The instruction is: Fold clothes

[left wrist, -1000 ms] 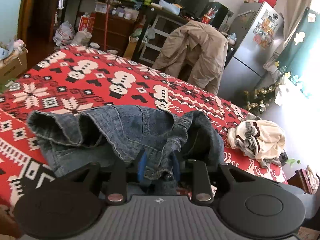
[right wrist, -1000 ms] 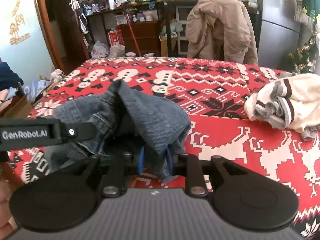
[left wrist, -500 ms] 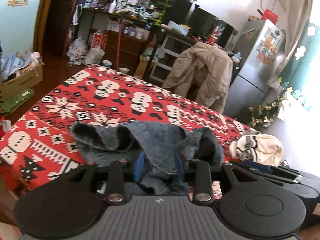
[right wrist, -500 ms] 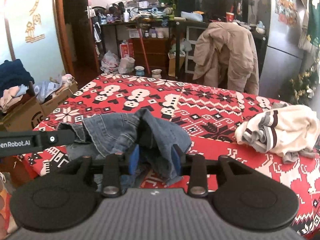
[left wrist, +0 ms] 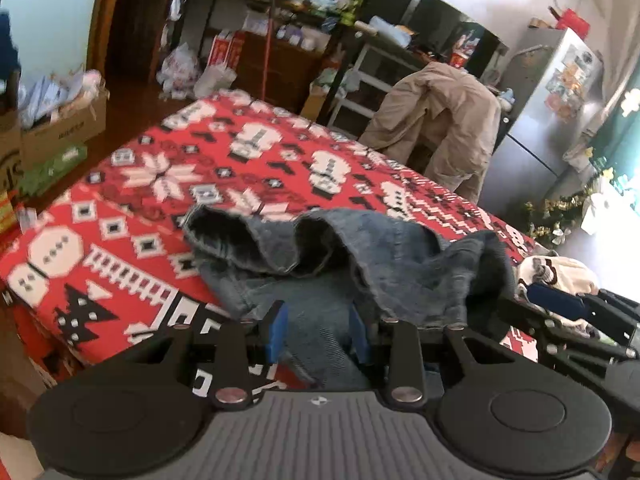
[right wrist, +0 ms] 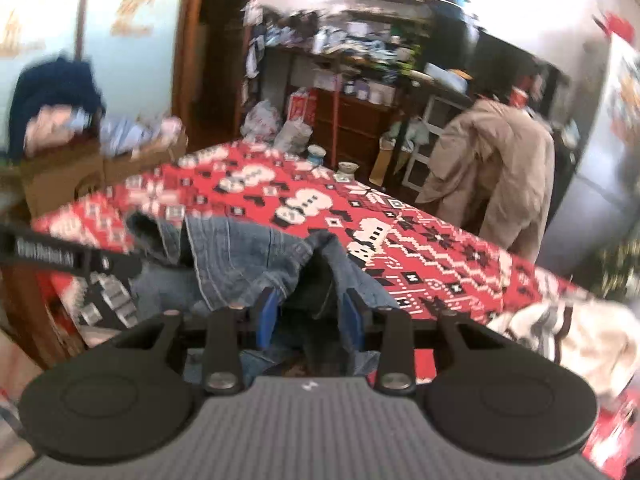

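Crumpled blue jeans (left wrist: 400, 264) lie on the red patterned tablecloth (left wrist: 160, 184) near its front edge, both leg openings facing left. My left gripper (left wrist: 318, 332) hovers at the near side of the heap. Its blue pads stand apart and denim lies loosely between them, unpinched. In the blurred right wrist view, my right gripper (right wrist: 308, 316) is at the jeans' (right wrist: 240, 256) right part. A raised denim fold sits between its spread pads, which do not press on it. A finger (right wrist: 60, 258) of the left gripper crosses the left side of that view.
A cream striped garment (left wrist: 560, 276) lies bunched on the table's right end. A beige jacket (left wrist: 440, 120) hangs over a chair behind the table, next to a fridge (left wrist: 552, 112). Cardboard boxes (left wrist: 60, 128) with clothes stand on the floor at the left.
Both grippers' pads, pinched on denim a second ago, now stand apart. Both hands have drawn back from the jeans, and the right view has rolled.
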A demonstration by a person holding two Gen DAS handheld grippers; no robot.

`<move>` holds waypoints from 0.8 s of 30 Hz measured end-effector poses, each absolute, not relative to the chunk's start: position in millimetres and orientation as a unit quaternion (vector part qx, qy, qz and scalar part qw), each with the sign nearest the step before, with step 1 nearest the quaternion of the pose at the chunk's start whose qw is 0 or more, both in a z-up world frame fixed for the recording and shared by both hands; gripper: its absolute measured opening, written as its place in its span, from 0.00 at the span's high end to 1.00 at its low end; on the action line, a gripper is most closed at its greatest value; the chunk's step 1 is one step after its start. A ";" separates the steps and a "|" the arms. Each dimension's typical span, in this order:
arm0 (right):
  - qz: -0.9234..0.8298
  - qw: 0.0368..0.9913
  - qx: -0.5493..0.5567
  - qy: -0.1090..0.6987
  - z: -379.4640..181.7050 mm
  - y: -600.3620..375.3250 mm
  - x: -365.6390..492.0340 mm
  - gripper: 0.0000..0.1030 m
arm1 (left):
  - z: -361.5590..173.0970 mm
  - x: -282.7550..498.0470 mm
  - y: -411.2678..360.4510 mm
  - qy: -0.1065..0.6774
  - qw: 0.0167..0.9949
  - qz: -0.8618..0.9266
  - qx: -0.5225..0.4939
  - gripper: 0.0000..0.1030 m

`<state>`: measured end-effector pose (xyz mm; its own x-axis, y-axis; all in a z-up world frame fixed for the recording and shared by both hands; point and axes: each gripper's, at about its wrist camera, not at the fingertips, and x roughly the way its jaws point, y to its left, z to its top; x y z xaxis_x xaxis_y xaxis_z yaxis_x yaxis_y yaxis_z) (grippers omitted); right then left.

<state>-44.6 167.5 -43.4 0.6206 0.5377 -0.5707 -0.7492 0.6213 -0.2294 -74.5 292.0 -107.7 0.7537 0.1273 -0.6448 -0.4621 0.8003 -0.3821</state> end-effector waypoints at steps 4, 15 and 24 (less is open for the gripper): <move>0.368 0.864 -0.263 0.220 -57.1 172.3 -44.5 0.61 | -122.6 -71.8 305.1 0.318 0.887 0.168 -0.288 0.68; 0.400 0.855 -0.180 0.275 -54.6 189.5 -31.2 0.61 | -143.0 -66.6 328.3 0.311 0.885 0.188 -0.291 0.68; 0.357 0.865 -0.118 0.332 -63.3 210.3 0.0 0.89 | -152.7 -64.2 352.0 0.316 0.877 0.211 -0.293 0.68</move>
